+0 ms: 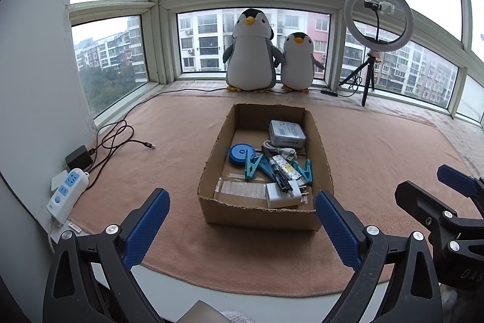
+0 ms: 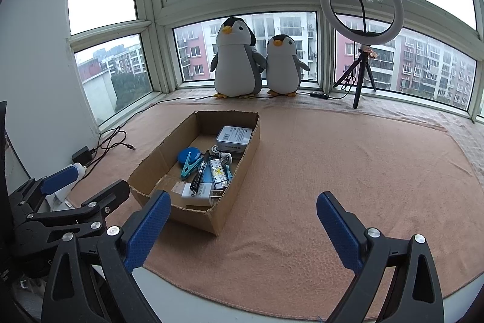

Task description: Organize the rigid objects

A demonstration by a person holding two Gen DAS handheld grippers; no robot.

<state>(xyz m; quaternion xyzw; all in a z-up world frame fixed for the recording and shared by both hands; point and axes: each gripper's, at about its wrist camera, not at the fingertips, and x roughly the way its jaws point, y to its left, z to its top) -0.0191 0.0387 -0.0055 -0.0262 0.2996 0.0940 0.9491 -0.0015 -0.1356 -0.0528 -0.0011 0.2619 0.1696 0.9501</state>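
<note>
An open cardboard box (image 1: 211, 159) (image 2: 242, 165) sits on a pink mat. Inside lie a grey tin (image 1: 286, 133) (image 2: 234, 137), a blue round tape measure (image 1: 239, 154) (image 2: 187, 155), teal clothes pegs (image 1: 252, 164) (image 2: 189, 165), a black pen (image 1: 276, 171) (image 2: 200, 171), a white patterned lighter (image 2: 218, 171), a white cable (image 1: 279, 149) and a white charger plug (image 1: 279, 194) (image 2: 198, 191). My left gripper (image 1: 242, 227) is open and empty, just in front of the box. My right gripper (image 2: 242, 229) is open and empty, in front of the box's right corner.
Two plush penguins (image 1: 251, 50) (image 2: 281, 65) stand at the window. A ring light on a tripod (image 1: 378, 17) (image 2: 361, 11) stands at the back right. A white power strip (image 1: 68, 189), a black adapter (image 1: 79, 159) and a dark cable (image 1: 121, 138) lie at the left wall.
</note>
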